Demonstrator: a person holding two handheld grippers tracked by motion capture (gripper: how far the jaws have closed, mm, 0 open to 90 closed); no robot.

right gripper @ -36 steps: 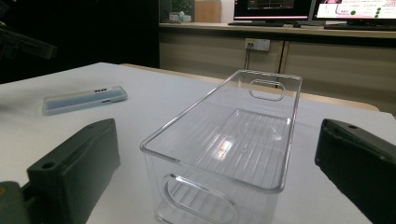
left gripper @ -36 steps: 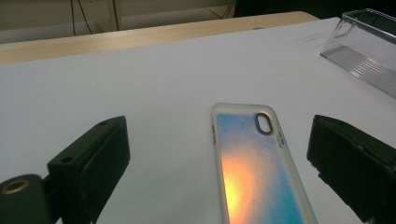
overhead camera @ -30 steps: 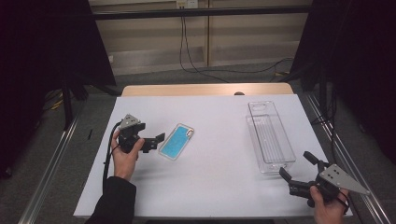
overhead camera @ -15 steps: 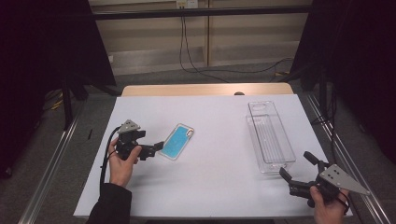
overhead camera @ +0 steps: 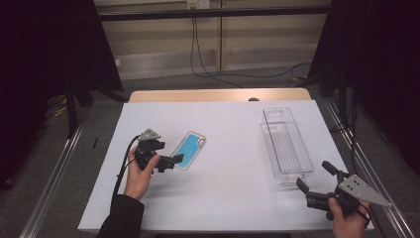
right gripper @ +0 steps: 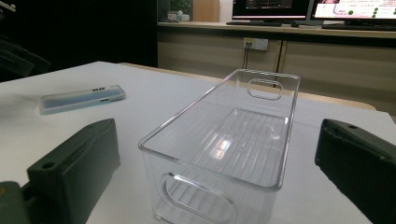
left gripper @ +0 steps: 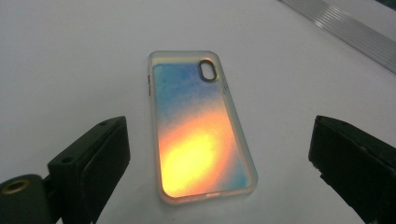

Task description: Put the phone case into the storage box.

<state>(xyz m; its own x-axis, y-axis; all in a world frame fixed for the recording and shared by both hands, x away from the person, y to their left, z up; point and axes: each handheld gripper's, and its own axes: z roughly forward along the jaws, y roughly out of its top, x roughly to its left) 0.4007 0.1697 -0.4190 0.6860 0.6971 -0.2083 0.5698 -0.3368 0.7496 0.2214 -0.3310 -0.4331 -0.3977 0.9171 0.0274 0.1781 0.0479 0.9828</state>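
Note:
A phone case with a blue, iridescent back lies flat on the white table, left of centre. My left gripper hovers at the case's near end, open. In the left gripper view the case lies between and beyond the wide-spread jaws of the left gripper, camera hole at the far end, nothing touching it. My right gripper is held open at the near right corner, pointing at a clear plastic bin. The right gripper view has the empty bin just ahead of the right gripper, with the case far left.
The bin stands lengthwise along the table's right side, with cut-out handles at both ends. A metal rail runs along each side of the table. A wooden strip borders the far edge.
My left gripper has drifted slightly toward the near edge and now sits at the case's near end. The case, the bin and the right gripper have not moved.

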